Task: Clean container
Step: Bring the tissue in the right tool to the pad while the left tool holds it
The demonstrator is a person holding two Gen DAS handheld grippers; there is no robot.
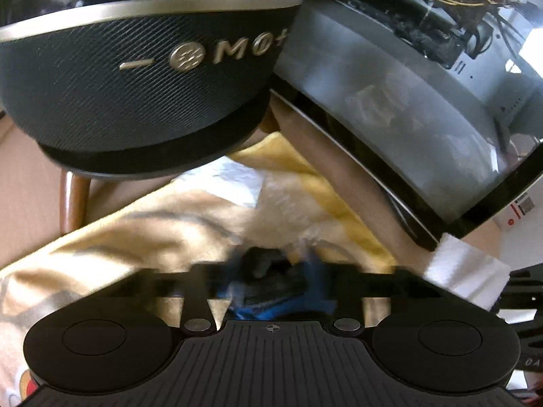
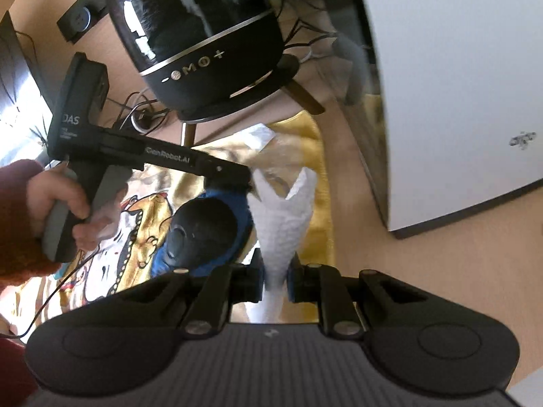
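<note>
A dark round container (image 2: 203, 227) with a blue rim lies on a printed yellow cloth (image 2: 135, 224). My left gripper (image 2: 237, 179) is shut on the container's far edge; in the left wrist view (image 1: 268, 281) the blurred dark and blue piece sits between the jaws. My right gripper (image 2: 275, 281) is shut on a white paper towel (image 2: 285, 213), which stands up just to the right of the container and reaches the left gripper's tip. The towel's edge also shows in the left wrist view (image 1: 465, 271).
A black speaker (image 2: 203, 44) on a stand with wooden legs stands behind the cloth; it fills the left wrist view (image 1: 135, 78). A white and glass computer case (image 2: 458, 95) stands at the right. Cables and a power strip (image 2: 81, 20) lie at the back left.
</note>
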